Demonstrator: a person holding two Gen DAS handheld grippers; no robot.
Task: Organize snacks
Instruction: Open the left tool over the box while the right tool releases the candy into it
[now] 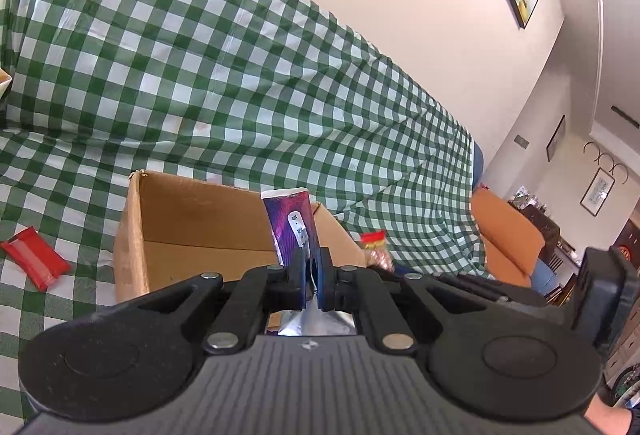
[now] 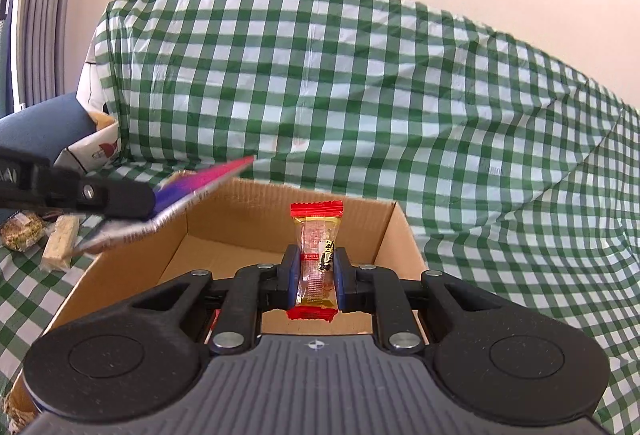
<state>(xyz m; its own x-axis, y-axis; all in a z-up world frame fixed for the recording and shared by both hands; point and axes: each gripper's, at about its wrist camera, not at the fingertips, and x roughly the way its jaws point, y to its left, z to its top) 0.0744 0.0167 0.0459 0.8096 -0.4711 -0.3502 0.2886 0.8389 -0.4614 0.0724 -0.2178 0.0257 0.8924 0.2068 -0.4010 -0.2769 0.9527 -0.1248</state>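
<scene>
My left gripper (image 1: 310,258) is shut on a purple snack packet (image 1: 291,223), held upright over the open cardboard box (image 1: 192,219). From the right wrist view the same packet (image 2: 200,187) and left gripper (image 2: 154,201) reach in from the left above the box's left wall (image 2: 132,267). My right gripper (image 2: 316,253) is shut on a small clear candy with red ends (image 2: 318,235), held above the box's brown floor (image 2: 224,263). That candy (image 1: 374,241) and the right gripper's body show at the right of the left wrist view.
A red snack packet (image 1: 34,261) lies on the green checked cloth (image 1: 240,75) left of the box. Several loose snacks (image 2: 40,235) sit on the cloth (image 2: 360,95) at the left, and a white bowl (image 2: 94,149) behind them. An orange cushion (image 1: 508,235) lies at the right.
</scene>
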